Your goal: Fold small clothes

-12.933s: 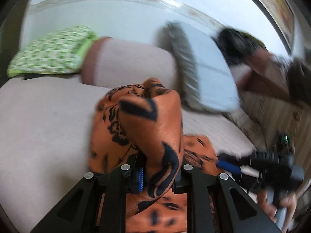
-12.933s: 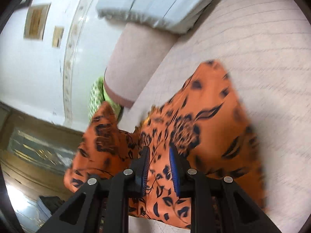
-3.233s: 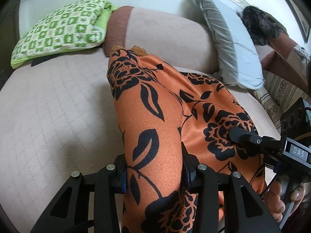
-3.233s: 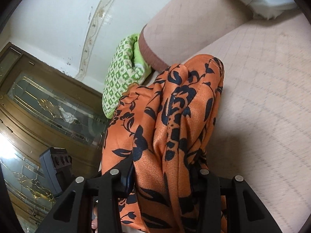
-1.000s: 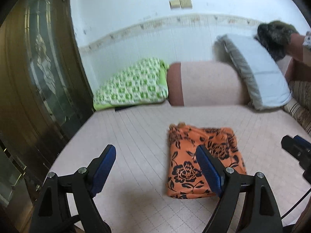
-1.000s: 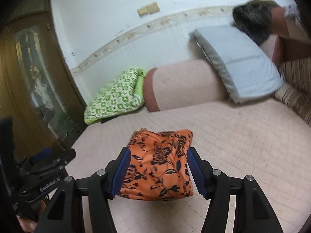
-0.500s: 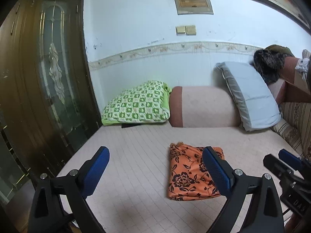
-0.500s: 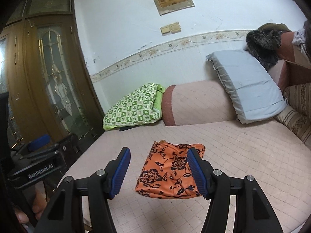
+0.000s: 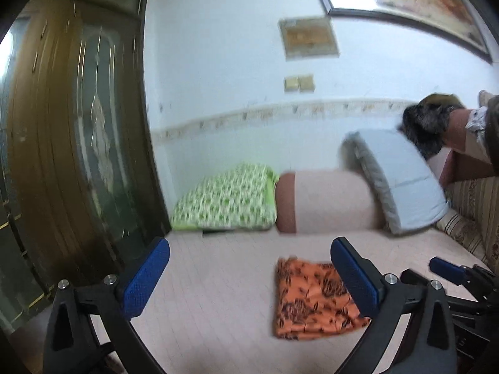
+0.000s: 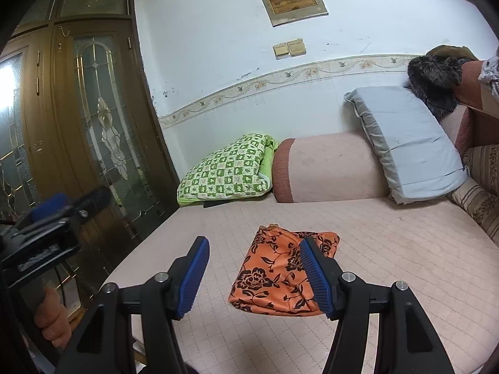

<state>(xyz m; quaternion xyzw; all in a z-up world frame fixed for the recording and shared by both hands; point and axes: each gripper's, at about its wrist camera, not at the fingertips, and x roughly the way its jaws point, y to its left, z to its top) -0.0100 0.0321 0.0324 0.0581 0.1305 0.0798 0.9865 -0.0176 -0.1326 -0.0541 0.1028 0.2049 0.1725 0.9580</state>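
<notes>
Folding appears complete: orange black-flowered cloth (image 10: 280, 271) lies folded on pink quilted sofa (image 10: 389, 249); left gripper (image 9: 249, 277), jaws just widened, and right gripper (image 10: 254, 275) released, both empty; next, fetch another garment.

Each handheld gripper is built as a black plastic frame with triangular cut-outs in its arms, and silver round screw heads are set at the joints. The two fingers of the left gripper (image 9: 249, 275) and of the right gripper (image 10: 254, 275) are faced with blue ribbed pads (image 10: 315, 272). White lettering, too blurred to be read, is printed on the black body seen at the left edge of the right wrist view, where a hand (image 10: 51, 318) is wrapped around the grip.
</notes>
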